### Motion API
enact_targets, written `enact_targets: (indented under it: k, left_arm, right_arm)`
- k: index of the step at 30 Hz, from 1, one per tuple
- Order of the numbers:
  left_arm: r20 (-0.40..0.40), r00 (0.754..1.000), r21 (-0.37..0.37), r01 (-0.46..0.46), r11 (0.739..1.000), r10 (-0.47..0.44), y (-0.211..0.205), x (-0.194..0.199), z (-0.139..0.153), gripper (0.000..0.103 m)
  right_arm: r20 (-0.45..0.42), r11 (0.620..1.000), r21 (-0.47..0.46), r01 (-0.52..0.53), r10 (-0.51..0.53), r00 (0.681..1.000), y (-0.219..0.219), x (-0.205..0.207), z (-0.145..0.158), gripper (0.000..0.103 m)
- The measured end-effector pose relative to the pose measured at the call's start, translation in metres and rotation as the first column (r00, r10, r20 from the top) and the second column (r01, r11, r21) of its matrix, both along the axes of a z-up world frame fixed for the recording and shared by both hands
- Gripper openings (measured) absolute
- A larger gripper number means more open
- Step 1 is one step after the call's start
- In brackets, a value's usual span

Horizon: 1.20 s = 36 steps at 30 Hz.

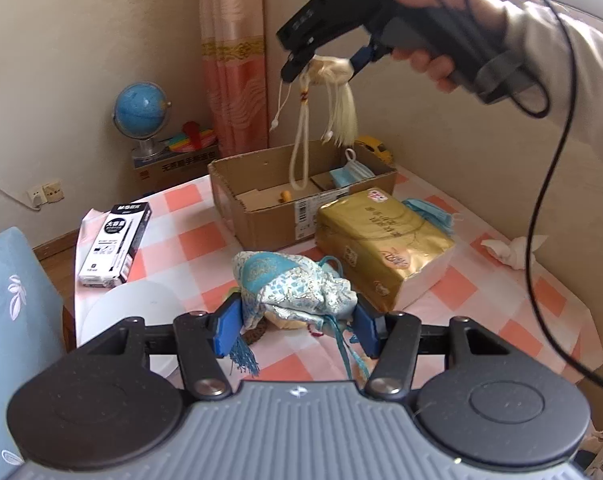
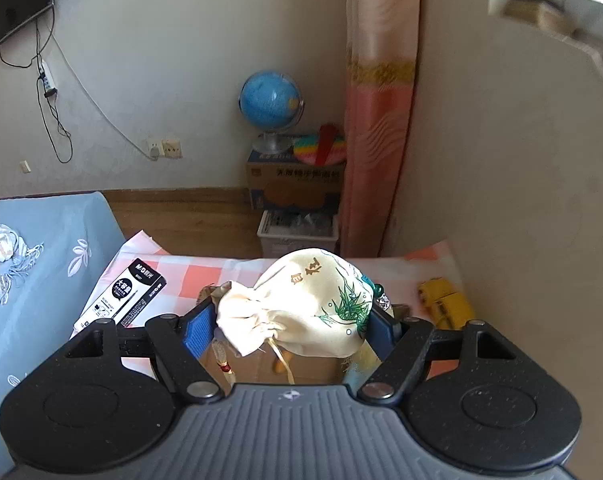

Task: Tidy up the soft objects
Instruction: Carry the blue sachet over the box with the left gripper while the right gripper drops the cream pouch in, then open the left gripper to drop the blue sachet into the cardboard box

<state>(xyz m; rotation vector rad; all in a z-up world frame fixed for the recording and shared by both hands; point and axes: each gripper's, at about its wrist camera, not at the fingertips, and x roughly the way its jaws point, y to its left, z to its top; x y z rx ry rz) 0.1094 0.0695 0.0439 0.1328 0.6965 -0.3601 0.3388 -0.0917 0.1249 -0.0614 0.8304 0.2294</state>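
Clearly both tools are loaded, and the open brown cardboard box on the pink-and-white checked tablecloth serves as the landmark. The right gripper is clamped on a cream cloth drawstring pouch printed with green grass and gold characters; from the left wrist view that pouch hangs in the air above the box, its pale cords and tassel dangling toward the box's interior, where a blue face mask already lies against the right wall. The left gripper is closed on a turquoise and silver brocade pouch with a blue tassel, which sits low over the tablecloth in front of the box, near the gold foil tissue pack that lies just in front of the box's right corner. Another blue mask lies behind the tissue pack, to the right of the box, and a black pen carton rests well to the left of the box.

Both pouches look light and thoroughly soft: they crumple between the pads rather than resist, so they should tolerate a firm squeeze without harm. Satin-like cloth may slide, so the gathered neck, where the fabric bunches thickest, seems the surest place to pinch. The loose cords and tassels will likely swing and could snag on the box's rim, so a drop from directly above the opening looks wise.
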Motion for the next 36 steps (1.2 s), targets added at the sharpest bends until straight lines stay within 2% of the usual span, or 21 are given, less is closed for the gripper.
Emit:
enact_targets:
  k: [4,7,8,12,15,20,26,32,36]
  left_arm:
    - [-0.008,1.000,0.003,-0.018,1.000,0.018,0.005,0.000,-0.001,0.057]
    - [-0.010,1.000,0.004,-0.025,1.000,0.025,0.007,0.001,-0.002,0.057]
    - [-0.011,1.000,0.002,-0.026,1.000,0.026,0.008,0.001,-0.002,0.057]
    - [-0.013,1.000,0.000,-0.028,1.000,0.028,0.008,0.003,-0.002,0.057]
    - [-0.016,1.000,0.003,-0.026,1.000,0.026,0.006,0.006,-0.002,0.057]
    - [-0.014,1.000,0.013,-0.020,1.000,0.021,0.001,0.015,0.001,0.057]
    - [-0.008,1.000,0.028,-0.020,0.999,0.021,-0.010,0.034,0.008,0.057]
    - [0.011,1.000,0.045,-0.005,0.999,0.005,-0.036,0.067,0.019,0.057]
    - [0.017,1.000,0.056,0.011,0.998,-0.012,-0.060,0.098,0.027,0.057]
  right_arm:
    - [-0.033,1.000,0.007,0.011,-0.010,0.999,0.011,0.012,-0.025,0.081]
    - [-0.074,1.000,0.011,0.011,-0.010,0.997,0.013,0.018,-0.045,0.101]
    - [-0.086,1.000,0.017,0.019,-0.017,0.996,0.012,0.018,-0.050,0.103]
    - [-0.113,0.998,0.057,0.021,-0.015,0.994,0.001,0.012,-0.061,0.103]
    - [-0.096,0.997,0.071,0.027,-0.020,0.995,-0.009,-0.001,-0.062,0.103]
    - [-0.041,0.997,0.071,0.020,-0.018,0.999,-0.029,-0.039,-0.060,0.103]
    - [0.002,0.992,0.117,0.045,-0.046,0.999,-0.061,-0.098,-0.063,0.103]
    - [0.079,0.990,0.120,0.077,-0.086,0.993,-0.085,-0.169,-0.073,0.103]
    - [0.099,0.983,0.137,0.119,-0.133,0.986,-0.100,-0.200,-0.084,0.103]
